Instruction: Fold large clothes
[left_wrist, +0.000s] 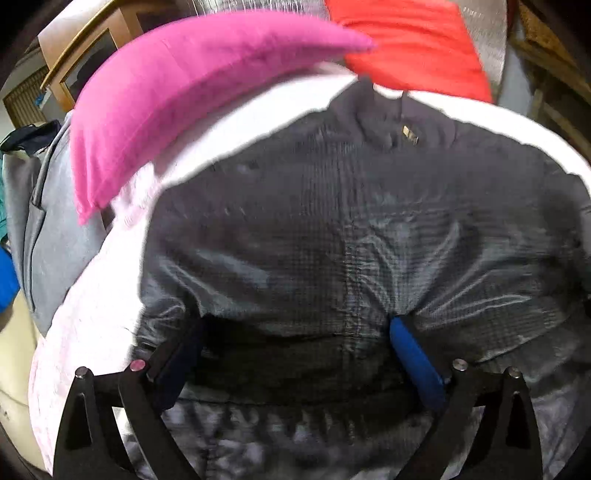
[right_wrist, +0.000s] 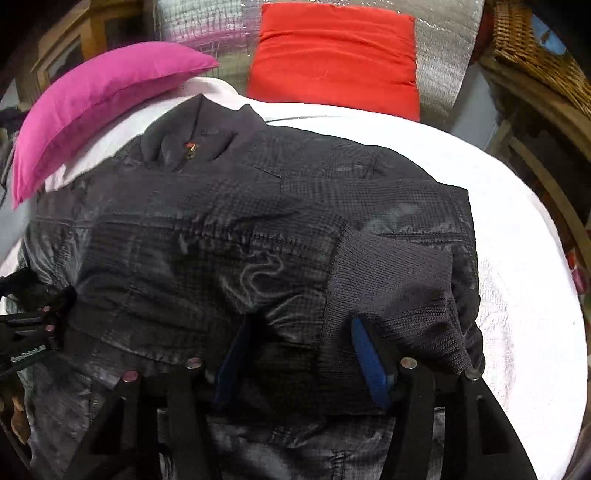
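Ahead of both tongs our jacket (right_wrist: 258, 229) lies flat on the bed (right_wrist: 517, 258), collar far, hem near; left tongs (left_wrist: 295, 350) and right tongs (right_wrist: 295, 347) stand open over that hem, the right by the cuff (right_wrist: 399, 280).

Both wrist views hover close above the dark checked padded jacket (left_wrist: 332, 229) (right_wrist: 229, 229), facing forward; each shows the pink cushion (left_wrist: 177, 92) (right_wrist: 99, 99) upper left.

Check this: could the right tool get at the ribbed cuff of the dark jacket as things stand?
Probably yes. The ribbed cuff lies on top of the dark jacket, uncovered, right at the right tool, whose fingers stand apart around fabric just beside it. Nothing lies between them.
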